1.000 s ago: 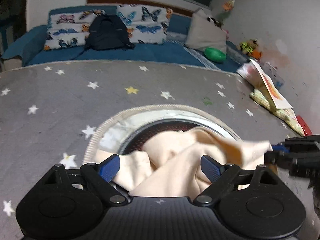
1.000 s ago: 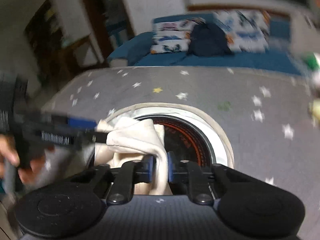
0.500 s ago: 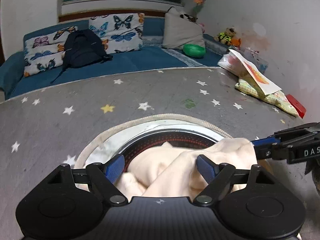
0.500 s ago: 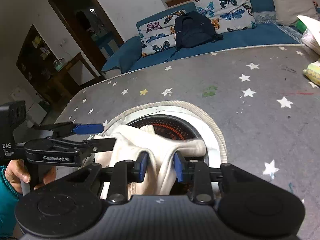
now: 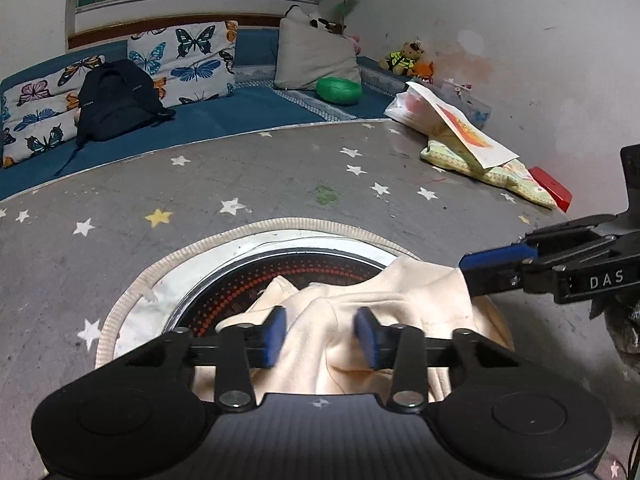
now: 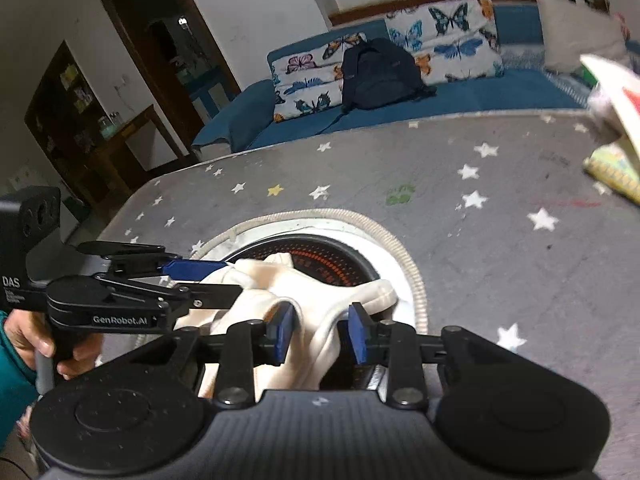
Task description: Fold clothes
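A cream garment (image 5: 384,312) lies bunched over a round dark heater well (image 5: 280,276) set in the grey star-patterned table cover (image 5: 240,176). My left gripper (image 5: 320,334) is partly closed around a raised fold of it, the blue pads (image 5: 276,334) still apart. My right gripper (image 6: 320,332) is open, a hanging fold of the garment (image 6: 316,320) between its pads. In the left wrist view the right gripper's blue fingertip (image 5: 496,260) rests at the garment's right edge. In the right wrist view the left gripper's fingers (image 6: 200,270) reach the garment from the left.
A beige woven rim (image 5: 280,226) rings the well. Papers and a patterned cloth (image 5: 480,152) with a red box (image 5: 550,188) lie at the table's far right. A blue sofa (image 5: 224,108) with butterfly cushions and a black backpack (image 5: 116,100) stands behind.
My left gripper's jaws have closed much narrower around the garment fold. My right gripper's jaws have opened from shut on the cloth. Both views have tilted and shifted.
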